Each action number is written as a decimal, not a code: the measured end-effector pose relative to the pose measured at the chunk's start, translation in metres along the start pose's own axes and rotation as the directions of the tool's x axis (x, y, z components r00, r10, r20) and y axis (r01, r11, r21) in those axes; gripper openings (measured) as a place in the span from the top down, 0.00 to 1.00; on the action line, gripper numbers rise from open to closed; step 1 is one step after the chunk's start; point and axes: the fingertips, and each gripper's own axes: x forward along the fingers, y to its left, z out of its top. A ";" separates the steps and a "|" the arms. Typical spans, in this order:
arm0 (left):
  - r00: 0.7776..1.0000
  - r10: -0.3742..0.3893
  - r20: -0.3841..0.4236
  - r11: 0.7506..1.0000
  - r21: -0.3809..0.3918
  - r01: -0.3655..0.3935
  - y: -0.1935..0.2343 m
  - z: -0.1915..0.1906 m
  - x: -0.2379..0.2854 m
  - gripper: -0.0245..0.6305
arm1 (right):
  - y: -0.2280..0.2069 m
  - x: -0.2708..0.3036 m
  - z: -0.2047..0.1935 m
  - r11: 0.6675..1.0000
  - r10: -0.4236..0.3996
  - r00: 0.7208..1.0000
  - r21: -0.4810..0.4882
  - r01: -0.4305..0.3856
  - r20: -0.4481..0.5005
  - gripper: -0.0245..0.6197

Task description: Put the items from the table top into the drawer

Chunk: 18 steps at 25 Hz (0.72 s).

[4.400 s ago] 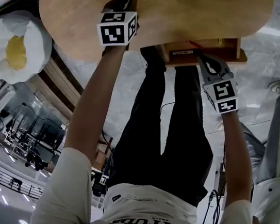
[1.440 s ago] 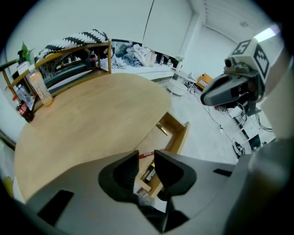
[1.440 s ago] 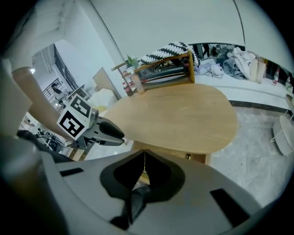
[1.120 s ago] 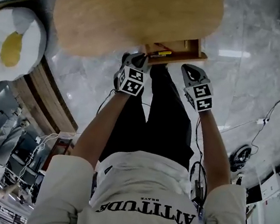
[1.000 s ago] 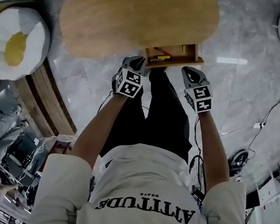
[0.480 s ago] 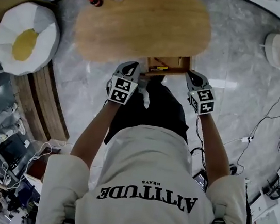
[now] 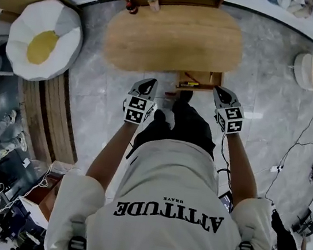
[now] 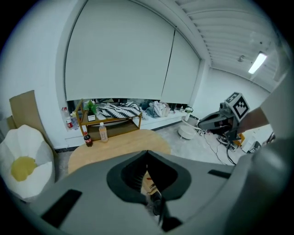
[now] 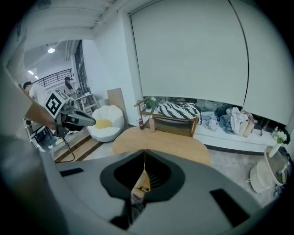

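The drawer (image 7: 210, 80) stands open at the near edge of the table (image 7: 175, 37), with a yellow item (image 7: 189, 84) and some smaller things I cannot identify lying inside, and the table top looks almost bare. A dark bottle (image 7: 129, 4) and a pale bottle (image 7: 153, 1) stand at its far edge, on it or just behind it; I cannot tell which. If they are on it, counting the job done would leave them out. The left gripper (image 7: 149, 84) and right gripper (image 7: 220, 91) are both clenched on nothing, held apart from the table, either side of the drawer. The drawer juts toward the person's legs, so a careless step could knock it. Cables (image 7: 292, 153) on the floor at the right could catch a foot.
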 end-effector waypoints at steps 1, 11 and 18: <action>1.000 0.003 0.009 1.000 -0.003 -0.003 0.002 -0.004 -0.012 0.93 | 0.010 -0.006 -0.001 1.000 -0.007 1.000 -0.003 0.007 0.004 0.93; 0.994 0.014 0.113 0.999 0.041 -0.019 0.028 -0.014 -0.114 0.93 | 0.079 -0.062 -0.002 0.992 -0.118 0.990 -0.039 0.121 0.072 0.93; 0.987 0.001 0.158 0.997 0.082 -0.014 0.016 -0.005 -0.152 0.93 | 0.085 -0.116 -0.001 0.978 -0.199 0.972 -0.032 0.205 0.128 0.93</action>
